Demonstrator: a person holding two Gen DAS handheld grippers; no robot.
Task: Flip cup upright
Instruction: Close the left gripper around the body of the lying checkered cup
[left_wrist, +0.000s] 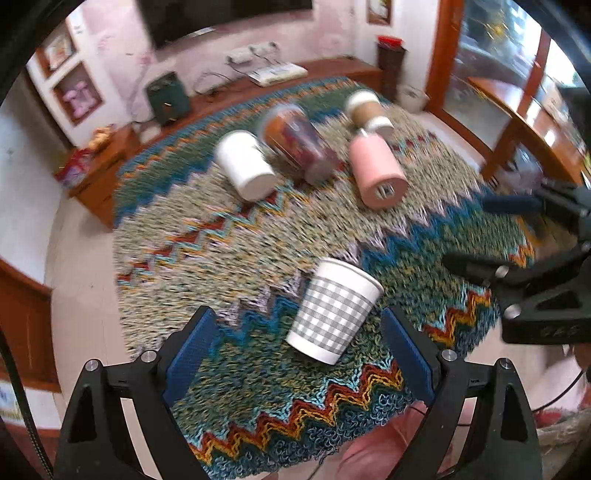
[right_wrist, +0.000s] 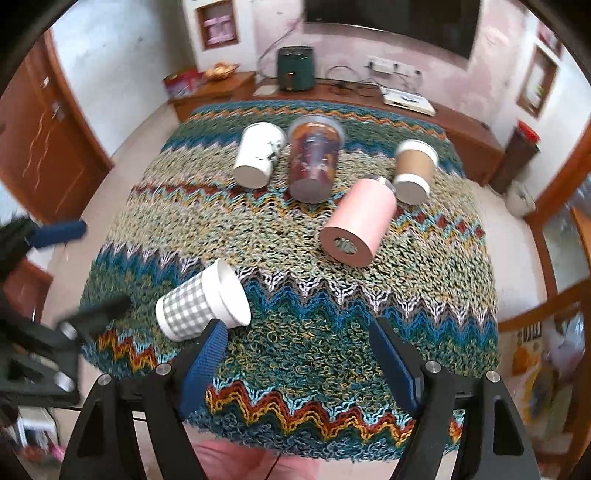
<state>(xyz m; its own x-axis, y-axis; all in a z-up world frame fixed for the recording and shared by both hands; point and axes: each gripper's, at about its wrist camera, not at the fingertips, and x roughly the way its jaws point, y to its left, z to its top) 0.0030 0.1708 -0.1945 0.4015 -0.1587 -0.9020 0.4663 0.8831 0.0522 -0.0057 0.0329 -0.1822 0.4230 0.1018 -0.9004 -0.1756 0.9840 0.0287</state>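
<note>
- Lying on its side on the zigzag rug (right_wrist: 406, 280), near the front left edge: the gingham paper cup (left_wrist: 334, 309), mouth pointing toward the rug's middle, base toward the edge.
- Hovering with jaws spread wide just short of the cup: left gripper (left_wrist: 301, 354), the cup sitting partly between its blue pads (left_wrist: 195, 350), touching neither as far as can be told.
- Hanging open as well, over the front of the rug: right gripper (right_wrist: 297, 360), its left pad (right_wrist: 207, 354) just beside the cup's rim, gripping nothing.
- Resting farther back, all tipped over: white cup (right_wrist: 258, 155), clear printed tumbler (right_wrist: 314, 162), pink bottle (right_wrist: 356, 225), brown sleeved cup (right_wrist: 413, 170).
- Judging the gingham cup as very light, thin-walled and empty, so likely crushing or ovalising under a firm squeeze, especially at the open mouth.
- Expecting the rolled rim and the base ring to be the stiffest parts; the mid-wall giving most.
- Favouring a gentle pinch across the body closer to the base, pads flat against the taper, closing only until it stops slipping.
- Watching for rolling on the shaggy pile when nudged, and for sliding out along the taper toward the narrow end.
- Counting on a soft, uneven rug making the upright cup tippy, so setting it down squarely before letting go.
</note>
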